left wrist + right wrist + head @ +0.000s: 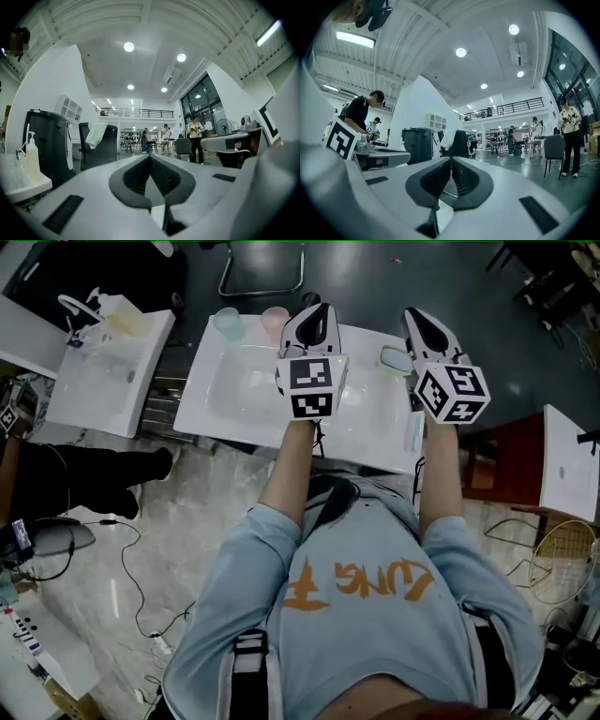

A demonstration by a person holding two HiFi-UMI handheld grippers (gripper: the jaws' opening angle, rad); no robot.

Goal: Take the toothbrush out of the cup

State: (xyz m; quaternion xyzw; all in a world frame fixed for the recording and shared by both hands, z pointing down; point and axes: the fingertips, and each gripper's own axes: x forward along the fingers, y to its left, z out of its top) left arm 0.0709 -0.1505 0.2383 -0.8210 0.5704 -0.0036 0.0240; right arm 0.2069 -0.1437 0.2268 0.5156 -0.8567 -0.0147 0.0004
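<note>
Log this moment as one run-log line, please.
left hand-held gripper: shut, empty | right hand-held gripper: shut, empty | both over white sink | blue cup, pink cup at back edge

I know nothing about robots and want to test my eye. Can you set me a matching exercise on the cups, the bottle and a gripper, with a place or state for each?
Things:
1. blue cup
2. pink cup
3. pump bottle
4. right gripper

Places or states:
A. on the far-left sink
B. shut, nothing between its jaws
C. just left of the left gripper
D. back left corner of the middle sink

Pairs: 1-D, 2-C, 3-A, 4-B
</note>
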